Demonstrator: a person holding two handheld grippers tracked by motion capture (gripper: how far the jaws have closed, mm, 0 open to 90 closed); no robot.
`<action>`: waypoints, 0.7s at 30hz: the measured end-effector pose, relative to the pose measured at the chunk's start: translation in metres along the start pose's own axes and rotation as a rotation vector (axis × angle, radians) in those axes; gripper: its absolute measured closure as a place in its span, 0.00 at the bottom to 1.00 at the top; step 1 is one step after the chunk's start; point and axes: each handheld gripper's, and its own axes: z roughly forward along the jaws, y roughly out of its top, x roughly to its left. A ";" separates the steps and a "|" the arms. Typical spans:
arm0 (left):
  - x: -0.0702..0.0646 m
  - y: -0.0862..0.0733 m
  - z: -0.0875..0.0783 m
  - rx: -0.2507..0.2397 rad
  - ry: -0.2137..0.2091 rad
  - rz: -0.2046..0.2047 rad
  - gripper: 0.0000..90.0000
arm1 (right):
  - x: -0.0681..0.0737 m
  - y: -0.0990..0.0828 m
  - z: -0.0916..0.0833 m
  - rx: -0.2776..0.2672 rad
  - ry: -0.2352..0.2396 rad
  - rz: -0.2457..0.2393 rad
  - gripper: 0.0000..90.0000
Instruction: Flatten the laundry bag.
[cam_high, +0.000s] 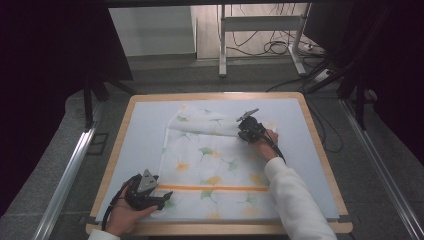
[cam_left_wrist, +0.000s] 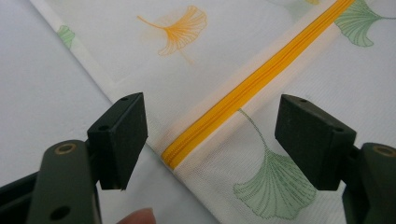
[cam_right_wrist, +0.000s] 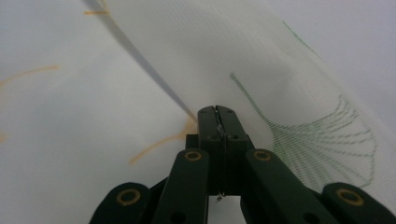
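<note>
A white mesh bag (cam_high: 215, 170) printed with green and orange ginkgo leaves lies flat on the pale blue mat (cam_high: 145, 130). An orange zipper (cam_high: 215, 188) runs across its near part. My left gripper (cam_high: 165, 198) rests at the bag's near left corner. In the left gripper view, the left gripper (cam_left_wrist: 212, 135) is open and its jaws straddle the zipper's end (cam_left_wrist: 175, 156) without touching it. My right gripper (cam_high: 242, 132) is at the far right of the bag. In the right gripper view, the right gripper (cam_right_wrist: 217, 116) is shut on a fold of the mesh (cam_right_wrist: 261, 60), which lifts off the layer below.
The mat covers a wooden table (cam_high: 117, 150) with rounded corners. Beyond the far edge stand desk legs (cam_high: 222, 45) and loose cables (cam_high: 275, 47) on the floor. Metal rails (cam_high: 70, 170) run along both sides. Bare mat lies left and right of the bag.
</note>
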 end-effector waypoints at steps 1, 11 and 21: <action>0.000 0.000 0.000 0.000 0.000 0.000 0.28 | 0.000 0.000 0.000 0.000 0.000 0.000 0.99; 0.001 -0.001 -0.001 -0.003 0.005 -0.004 0.28 | -0.025 0.019 0.013 -0.027 -0.029 0.090 0.99; 0.002 -0.001 -0.002 -0.006 0.008 -0.005 0.28 | -0.037 0.014 -0.006 -0.076 -0.028 0.135 0.99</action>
